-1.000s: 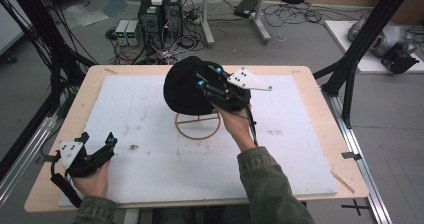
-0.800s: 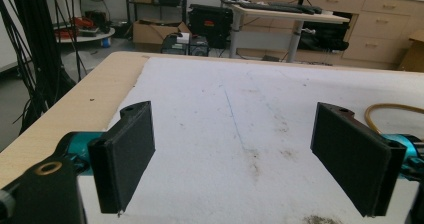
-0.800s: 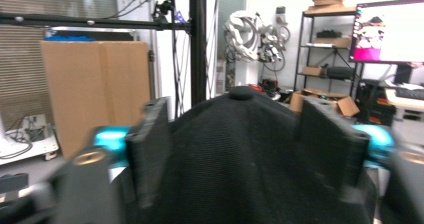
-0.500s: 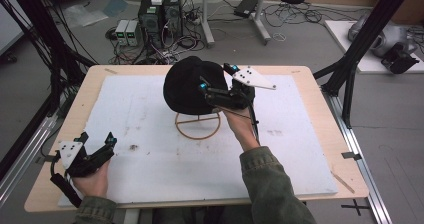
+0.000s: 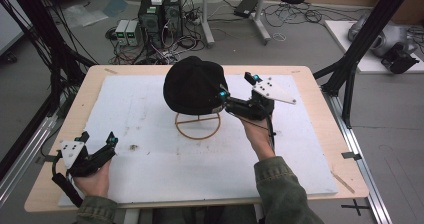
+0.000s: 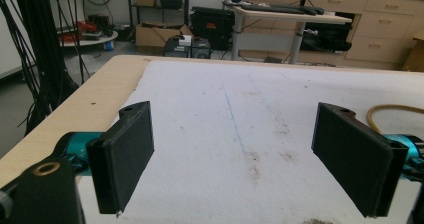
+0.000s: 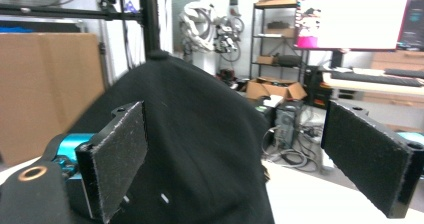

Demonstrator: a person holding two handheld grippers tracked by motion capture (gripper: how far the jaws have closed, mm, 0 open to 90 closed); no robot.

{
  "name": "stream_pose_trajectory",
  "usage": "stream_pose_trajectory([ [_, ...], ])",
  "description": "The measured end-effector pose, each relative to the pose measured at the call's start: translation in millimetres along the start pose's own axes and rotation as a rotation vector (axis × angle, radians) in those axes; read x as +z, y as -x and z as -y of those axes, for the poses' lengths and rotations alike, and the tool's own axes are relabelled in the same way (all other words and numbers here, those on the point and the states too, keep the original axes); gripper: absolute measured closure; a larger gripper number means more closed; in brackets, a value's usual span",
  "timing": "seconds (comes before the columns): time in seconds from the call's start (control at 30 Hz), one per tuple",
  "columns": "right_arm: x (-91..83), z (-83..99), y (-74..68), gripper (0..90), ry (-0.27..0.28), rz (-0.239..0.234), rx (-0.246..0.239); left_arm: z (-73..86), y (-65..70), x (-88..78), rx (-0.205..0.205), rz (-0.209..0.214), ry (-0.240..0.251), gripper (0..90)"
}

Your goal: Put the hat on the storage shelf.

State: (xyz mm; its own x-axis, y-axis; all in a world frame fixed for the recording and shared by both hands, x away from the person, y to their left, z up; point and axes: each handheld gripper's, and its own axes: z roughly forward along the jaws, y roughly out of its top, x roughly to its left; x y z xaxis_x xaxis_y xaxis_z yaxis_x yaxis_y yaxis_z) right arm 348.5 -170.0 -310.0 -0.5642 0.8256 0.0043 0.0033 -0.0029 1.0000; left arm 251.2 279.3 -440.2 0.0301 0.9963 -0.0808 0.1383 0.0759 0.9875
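Cables, computer boxes and black frame posts are crowding the floor beyond a wooden table (image 5: 310,84) that is carrying a white mat (image 5: 150,114). Near the mat's centre, a black cap (image 5: 194,85) is sitting on a wire stand (image 5: 197,125) whose ring base is lying flat on the mat.

The right gripper (image 5: 238,91) is hovering just right of the cap with its 2 jaws spread wide, gripping nothing; the jaw nearer the cap is lying close against the fabric, though contact cannot be confirmed. In the right gripper view, the cap (image 7: 200,149) is rising between and behind the pads (image 7: 120,154), closer to the left one. Compared with 1.0 s ago, this gripper is now sitting farther right, having drawn back from over the cap's right side, while the cap is remaining on its stand.

The left gripper (image 5: 96,138) is resting at the near left corner of the mat, well apart from the cap, jaws likewise released. Its position is matching the earlier frames. In the left gripper view, bare stained mat (image 6: 240,134) is showing between its pads (image 6: 127,154), with a piece of the stand ring (image 6: 392,111) at far right.
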Motion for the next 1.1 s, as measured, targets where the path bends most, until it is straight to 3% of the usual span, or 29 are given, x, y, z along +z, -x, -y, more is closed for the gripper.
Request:
stream_pose_trajectory([
  [0.37,-30.4,10.0,23.3,11.0,-0.004,0.064,0.025,0.4,1.7,1.5,0.008,0.005,-0.004,17.3],
  [1.1,-67.6,39.6,48.0,11.0,-0.009,0.138,0.060,0.4,3.4,3.6,0.016,0.007,0.002,18.8],
])
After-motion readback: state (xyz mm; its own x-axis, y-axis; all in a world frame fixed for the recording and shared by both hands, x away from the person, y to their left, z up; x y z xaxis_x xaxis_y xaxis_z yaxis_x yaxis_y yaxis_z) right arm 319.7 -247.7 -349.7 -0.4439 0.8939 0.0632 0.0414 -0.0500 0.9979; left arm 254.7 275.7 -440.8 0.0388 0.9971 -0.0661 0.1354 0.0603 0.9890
